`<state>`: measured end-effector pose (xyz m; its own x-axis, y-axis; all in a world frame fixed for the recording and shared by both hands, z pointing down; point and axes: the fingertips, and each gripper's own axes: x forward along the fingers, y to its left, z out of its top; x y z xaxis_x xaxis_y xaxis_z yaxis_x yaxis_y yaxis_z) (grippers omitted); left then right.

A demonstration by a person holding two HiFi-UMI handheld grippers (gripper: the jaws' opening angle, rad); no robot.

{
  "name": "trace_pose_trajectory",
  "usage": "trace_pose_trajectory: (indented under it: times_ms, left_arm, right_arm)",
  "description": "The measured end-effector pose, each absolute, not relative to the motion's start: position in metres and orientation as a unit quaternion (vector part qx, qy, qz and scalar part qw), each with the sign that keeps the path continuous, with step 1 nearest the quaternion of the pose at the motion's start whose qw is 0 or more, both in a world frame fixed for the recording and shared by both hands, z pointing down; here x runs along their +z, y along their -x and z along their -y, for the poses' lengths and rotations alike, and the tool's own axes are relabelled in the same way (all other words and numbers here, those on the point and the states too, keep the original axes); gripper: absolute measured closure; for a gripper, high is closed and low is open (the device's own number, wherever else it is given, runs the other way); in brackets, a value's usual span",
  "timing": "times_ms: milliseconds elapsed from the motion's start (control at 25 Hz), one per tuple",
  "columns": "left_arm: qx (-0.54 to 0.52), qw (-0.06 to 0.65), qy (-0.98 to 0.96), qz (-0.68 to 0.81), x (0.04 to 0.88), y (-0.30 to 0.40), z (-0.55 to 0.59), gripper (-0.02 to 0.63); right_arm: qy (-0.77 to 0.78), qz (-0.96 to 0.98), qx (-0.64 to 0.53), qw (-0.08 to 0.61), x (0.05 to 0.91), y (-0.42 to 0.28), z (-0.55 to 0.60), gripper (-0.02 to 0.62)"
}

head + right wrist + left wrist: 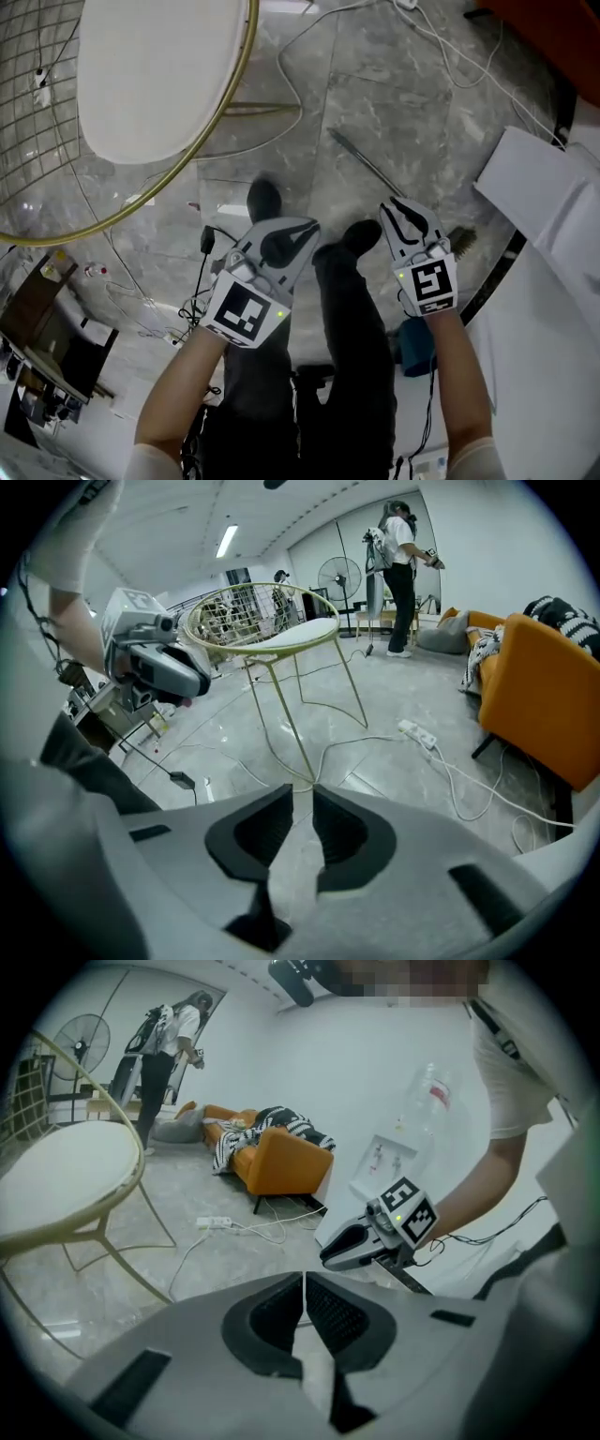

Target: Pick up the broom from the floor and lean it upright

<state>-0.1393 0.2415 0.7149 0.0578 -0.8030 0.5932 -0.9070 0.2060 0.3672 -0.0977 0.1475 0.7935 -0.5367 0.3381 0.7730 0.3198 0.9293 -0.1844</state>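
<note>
Currently seeing the broom [375, 173] flat on the grey marble floor [394, 94], not picked up. Putting its thin metal handle [352, 152] well right of the gold-frame chair [159, 75] in the head view, angled diagonally away from the chair rim, with the brush head [461, 236] at the end farther from the chair.

Reading the left hand-held gripper [286, 234] as closed: pads [274, 1321] together in its own view, just a hairline seam, nothing clamped. Placing it below the chair rim in the head view, nearer the chair than the handle and clear of it.

Reading the right hand-held gripper [410, 216] as narrowly open: slim gap between the pads [255, 832] in its own view, bare floor visible through it, nothing inside. Placing it on the far side of the left one from the chair, just beside the brush head, no grip on the broom. Can't tell contact with the brush head from any view.

Also noting dark trouser legs [347, 328] and a shoe [264, 199] between the two, right of and below the chair. Spotting white cables [281, 56] looping over the floor from under the chair, plus a power strip [214, 1223] beyond the chair legs. Seeing an orange armchair [281, 1162] with a striped throw [291, 1127] well past the chair in the left gripper view. Seeing a person [164, 1044] standing behind the chair near a pedestal fan [80, 1040].
</note>
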Motion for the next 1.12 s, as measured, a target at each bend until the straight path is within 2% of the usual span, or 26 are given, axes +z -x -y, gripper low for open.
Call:
trace_pose_trajectory:
  times_ms: [520,800,1120]
  left_arm:
    - [0.073,0.392,-0.643,0.654,0.843,0.123,-0.243,0.594]
    - [0.067,0.386,-0.662,0.639,0.889,0.119,-0.227,0.594]
    - [0.089,0.390,-0.692,0.601,0.944,0.101,-0.230,0.594]
  right_arm:
    - [0.202,0.865,-0.008,0.458,0.946,0.105,-0.151,0.514]
    - [0.191,0.849,-0.050,0.490,1.039,0.089,-0.148,0.497]
    - [0.171,0.839,-0.046,0.514,1.117,0.064,-0.143,0.491]
